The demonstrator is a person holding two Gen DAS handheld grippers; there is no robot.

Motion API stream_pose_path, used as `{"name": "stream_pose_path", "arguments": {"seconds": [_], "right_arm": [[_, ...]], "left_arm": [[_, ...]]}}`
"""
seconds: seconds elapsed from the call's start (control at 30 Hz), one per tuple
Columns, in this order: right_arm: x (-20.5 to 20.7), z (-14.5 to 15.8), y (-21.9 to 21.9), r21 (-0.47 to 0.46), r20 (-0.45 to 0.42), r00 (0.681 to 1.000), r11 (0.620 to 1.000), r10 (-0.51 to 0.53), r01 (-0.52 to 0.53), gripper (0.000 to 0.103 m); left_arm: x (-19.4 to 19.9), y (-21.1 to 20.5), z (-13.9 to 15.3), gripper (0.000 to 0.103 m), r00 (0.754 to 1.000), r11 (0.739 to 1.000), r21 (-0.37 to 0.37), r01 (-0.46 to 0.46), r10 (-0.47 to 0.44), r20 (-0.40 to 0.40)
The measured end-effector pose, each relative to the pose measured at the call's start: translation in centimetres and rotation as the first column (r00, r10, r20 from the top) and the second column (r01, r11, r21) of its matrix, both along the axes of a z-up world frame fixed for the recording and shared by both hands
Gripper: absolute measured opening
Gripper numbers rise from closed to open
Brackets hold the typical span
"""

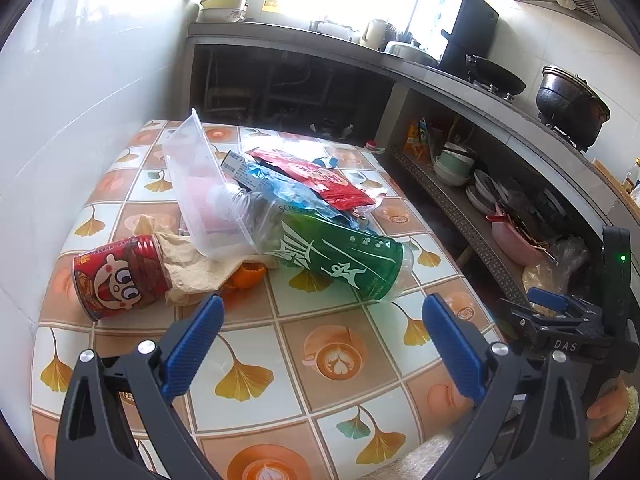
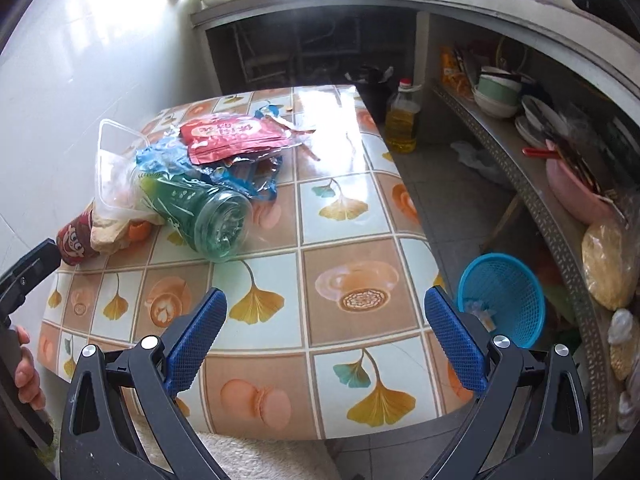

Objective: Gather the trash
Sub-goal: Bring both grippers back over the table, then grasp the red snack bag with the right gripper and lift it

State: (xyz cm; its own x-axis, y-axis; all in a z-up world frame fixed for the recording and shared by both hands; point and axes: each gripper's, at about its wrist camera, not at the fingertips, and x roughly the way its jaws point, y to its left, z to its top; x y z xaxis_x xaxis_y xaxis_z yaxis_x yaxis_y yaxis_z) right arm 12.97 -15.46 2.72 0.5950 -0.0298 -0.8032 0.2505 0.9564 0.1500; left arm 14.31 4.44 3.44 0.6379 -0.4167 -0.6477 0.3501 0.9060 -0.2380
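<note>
The trash sits heaped on the far left part of the tiled table (image 2: pixel 340 240): a green-labelled plastic bottle (image 1: pixel 340 258) lying on its side, a clear plastic container (image 1: pixel 200 184) tilted over it, a red snack wrapper (image 1: pixel 324 178) behind, crumpled blue film, orange peel (image 1: pixel 246 274) and a red cartoon can (image 1: pixel 120 276) on its side at the left end. Both the left gripper (image 1: pixel 320 322) and the right gripper (image 2: pixel 324 312) hover near the table's front edge, jaws spread wide and empty, so collecting looks not yet begun. I judge the next move is a reach to the bottle, the nearest piece, then carrying it to the blue mesh basket (image 2: pixel 506 300) on the floor at the right.
</note>
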Motion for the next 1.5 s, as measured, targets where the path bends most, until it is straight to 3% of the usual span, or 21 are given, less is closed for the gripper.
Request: {"name": "stream_pose_path", "arguments": {"seconds": [0.47, 0.67, 0.83, 1.27, 1.5], "right_arm": [[1.0, 0.7, 2.7, -0.001, 0.071, 0.988, 0.99, 0.139, -0.139, 0.095], [1.4, 2.5, 2.3, -0.013, 0.189, 0.972, 0.99, 0.138, -0.138, 0.095], [3.1, 4.1, 2.4, 0.003, 0.261, 0.944, 0.977, 0.204, -0.212, 0.095], [8.7, 4.1, 0.6, 0.216, 0.291, 0.929, 0.93, 0.23, -0.298, 0.095], [12.3, 2.9, -1.1, 0.342, 0.258, 0.942, 0.892, 0.213, -0.295, 0.092]], "left_arm": [[0.1, 2.6, -0.7, 0.097, 0.997, 0.997, -0.015, -0.074, 0.075, 0.024], [-0.2, 4.3, -0.6, 0.097, 0.992, 0.994, -0.038, -0.104, 0.106, 0.067], [-0.1, 6.2, -0.9, 0.097, 0.987, 0.988, -0.084, -0.133, 0.139, 0.074], [1.1, 7.9, -1.3, 0.097, 0.987, 0.987, -0.12, -0.111, 0.123, 0.103], [2.1, 7.2, -0.7, 0.097, 0.989, 0.987, -0.15, -0.064, 0.083, 0.124]]}}
